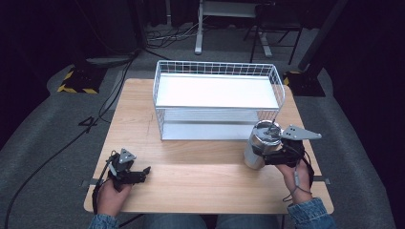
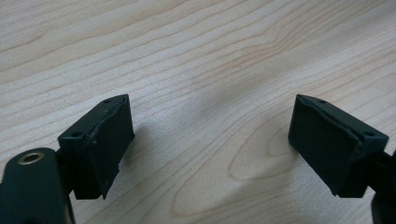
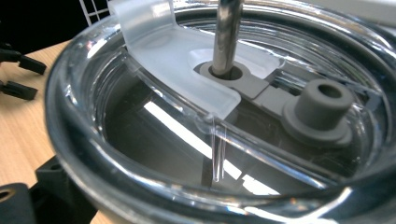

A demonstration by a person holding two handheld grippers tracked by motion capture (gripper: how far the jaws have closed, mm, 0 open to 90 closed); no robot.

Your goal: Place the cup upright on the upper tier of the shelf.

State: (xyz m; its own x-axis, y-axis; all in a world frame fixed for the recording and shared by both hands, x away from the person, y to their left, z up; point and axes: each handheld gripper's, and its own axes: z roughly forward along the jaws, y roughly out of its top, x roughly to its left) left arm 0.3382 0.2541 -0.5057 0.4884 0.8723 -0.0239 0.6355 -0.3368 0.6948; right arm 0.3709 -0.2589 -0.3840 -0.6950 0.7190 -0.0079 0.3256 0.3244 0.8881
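A steel tumbler [image 1: 257,148] with a clear lid stands tilted near the table's right side, just in front of the white wire rack [image 1: 217,67]. My right gripper [image 1: 268,155] is shut on its side, held by the hand at the right. In the right gripper view the lid [image 3: 154,116] sits very close, with a metal straw [image 3: 227,32] through its grey seal and one black finger [image 3: 53,184] below the rim. My left gripper [image 1: 143,173] rests low over the table's front left, open and empty; its jaws stand wide apart above bare wood [image 2: 210,126].
The wooden table [image 1: 191,176] carries the two-level wire rack at its back half, with a white shelf on top. Cables and yellow-black stands lie on the floor beyond. The left gripper [image 3: 18,74] shows far off in the right gripper view.
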